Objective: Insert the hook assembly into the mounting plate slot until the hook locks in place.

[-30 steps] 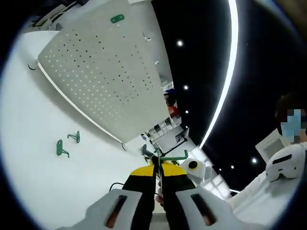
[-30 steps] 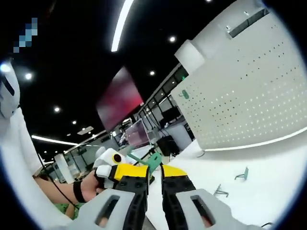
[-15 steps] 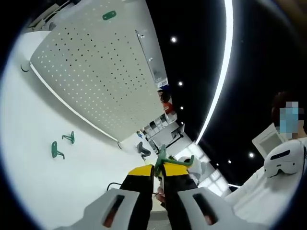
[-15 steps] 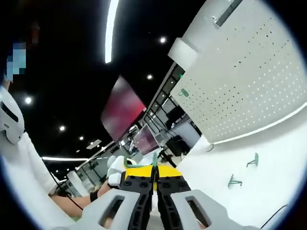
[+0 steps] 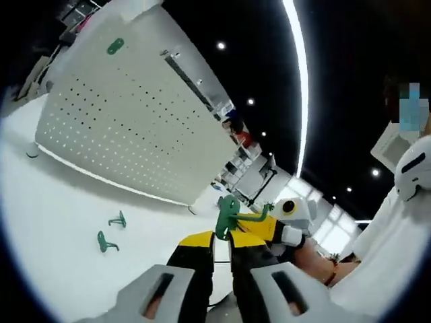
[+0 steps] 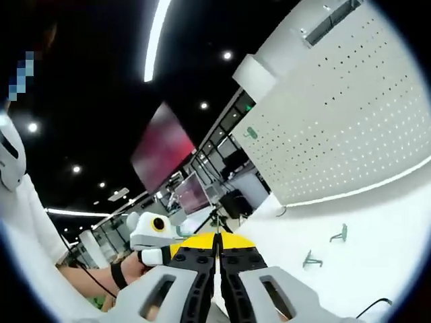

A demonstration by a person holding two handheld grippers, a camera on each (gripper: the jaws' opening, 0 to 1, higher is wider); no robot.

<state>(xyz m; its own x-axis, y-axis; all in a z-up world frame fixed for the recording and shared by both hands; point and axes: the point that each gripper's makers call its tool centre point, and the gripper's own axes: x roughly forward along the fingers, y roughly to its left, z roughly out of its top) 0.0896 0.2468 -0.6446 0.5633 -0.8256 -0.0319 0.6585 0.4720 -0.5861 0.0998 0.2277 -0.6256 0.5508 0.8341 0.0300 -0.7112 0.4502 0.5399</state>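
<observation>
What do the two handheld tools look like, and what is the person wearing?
Both the left tool and the right tool have black jaws capped in yellow, rising from pale grey bodies with dark slots. The person wears a white sleeve and a dark wristband.

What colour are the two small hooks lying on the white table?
Green; the two small hooks show best in the left gripper view, near the white perforated panel.

green hook [image 5: 229,217] base hidden between gripper tips
</observation>
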